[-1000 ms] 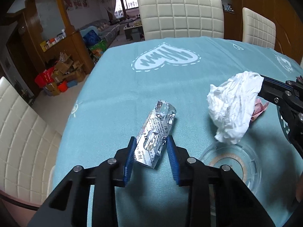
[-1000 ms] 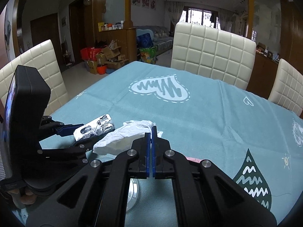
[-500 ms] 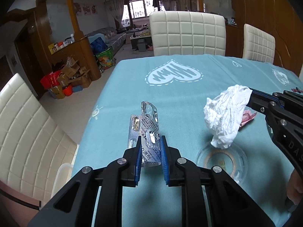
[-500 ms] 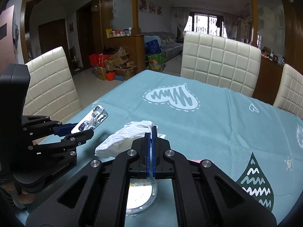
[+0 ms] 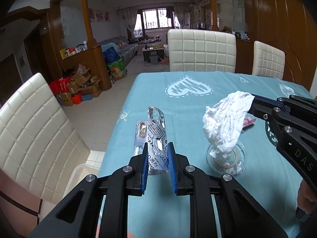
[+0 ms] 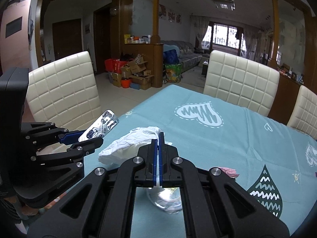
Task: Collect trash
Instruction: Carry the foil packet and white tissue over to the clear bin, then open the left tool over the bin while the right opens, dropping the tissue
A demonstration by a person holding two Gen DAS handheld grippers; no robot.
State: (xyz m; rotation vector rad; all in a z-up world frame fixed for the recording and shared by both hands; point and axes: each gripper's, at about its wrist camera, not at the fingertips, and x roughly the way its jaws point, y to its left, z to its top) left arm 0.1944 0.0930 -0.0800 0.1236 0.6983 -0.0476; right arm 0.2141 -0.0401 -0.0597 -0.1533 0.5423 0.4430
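Both grippers are carrying trash above the teal patterned tablecloth (image 5: 198,111): the left gripper (image 5: 158,164) is pinching the lower end of a silver foil blister pack (image 5: 153,136) between its blue pads (image 5: 145,166), so the crumpled strip is standing up and clear of the cloth, while the right gripper (image 6: 159,154), its jaws pressed nearly together, is clamping a crumpled white paper tissue (image 6: 130,146) that is hanging over a clear round glass dish (image 5: 227,156). In the right wrist view the blister pack (image 6: 100,126) is showing out beyond the table's edge side, near a cream quilted chair (image 6: 63,91). Judging by this, 2 pieces are already lifted and only need dropping somewhere; a pale translucent plastic bin (image 5: 79,173) is sitting on the floor beside the table, and it is probably the target, though that is a guess. At least 1 item is remaining on the cloth: a small pink crumpled wrapper (image 5: 248,122) lying just behind the tissue (image 5: 225,125). So the task is looking roughly midway, with deposits and 1 more pickup ahead.
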